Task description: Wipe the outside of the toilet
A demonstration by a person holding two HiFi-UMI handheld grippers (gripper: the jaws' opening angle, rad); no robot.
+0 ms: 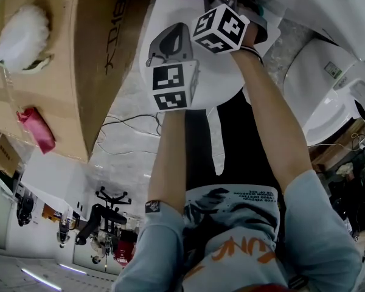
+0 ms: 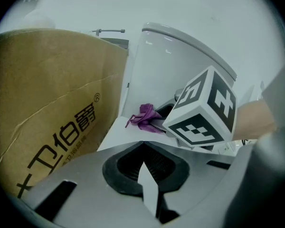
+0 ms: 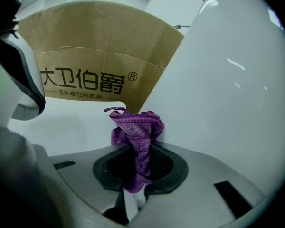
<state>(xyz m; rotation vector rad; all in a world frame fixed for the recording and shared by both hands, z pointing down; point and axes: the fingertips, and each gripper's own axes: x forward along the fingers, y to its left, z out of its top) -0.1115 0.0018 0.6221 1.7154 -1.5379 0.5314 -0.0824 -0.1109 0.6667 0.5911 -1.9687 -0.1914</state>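
A cardboard box (image 2: 47,103) stands to the left of the left tongs (image 2: 142,143), whose jaws are together on nothing. Ahead and to their right, the right tongs (image 3: 137,148) are clamped on a purple cloth (image 3: 135,127). The bunched cloth seems to touch the toilet (image 3: 228,80) tank wall, to the right of those jaws. Wiping looks under way, but no view shows how much is already wiped.

The cloth (image 3: 135,132) at the centre of the right gripper view is purple with a fine knitted weave. The toilet (image 3: 228,80) filling that frame's right is glossy white. The cardboard box (image 3: 99,46) at upper left is tan with dark printed characters. In the head view's top, the upper marker cube (image 1: 221,27) and lower marker cube (image 1: 172,84) show black squares on white. The sleeve (image 1: 322,224) at lower right is pale blue
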